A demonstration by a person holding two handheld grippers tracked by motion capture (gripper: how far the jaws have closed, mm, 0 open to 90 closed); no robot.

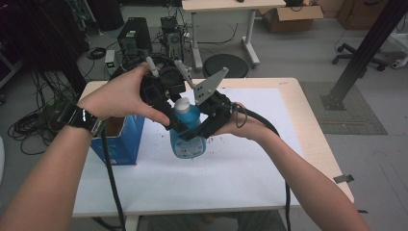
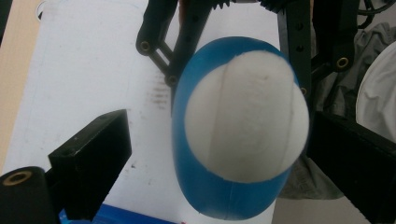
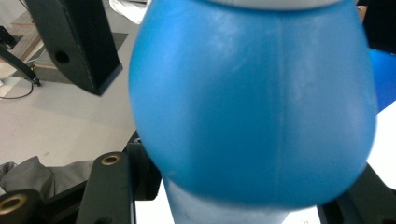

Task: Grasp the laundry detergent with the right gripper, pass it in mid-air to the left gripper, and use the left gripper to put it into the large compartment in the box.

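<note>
The right gripper (image 1: 188, 136) was clamped on a blue bottle (image 1: 187, 129), holding it upright over the white sheet (image 1: 231, 168) at mid-table. The left gripper (image 1: 175, 126) straddled its white cap (image 2: 246, 116) from above, jaws spread and not pressing. The hands (image 1: 120, 96) hid much of both grippers. A blue box (image 1: 122, 142) stood left, partly covered.

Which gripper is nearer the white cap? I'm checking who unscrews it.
Left. The left gripper straddles the white cap from above; the right gripper clamps the blue bottle lower down.
</note>
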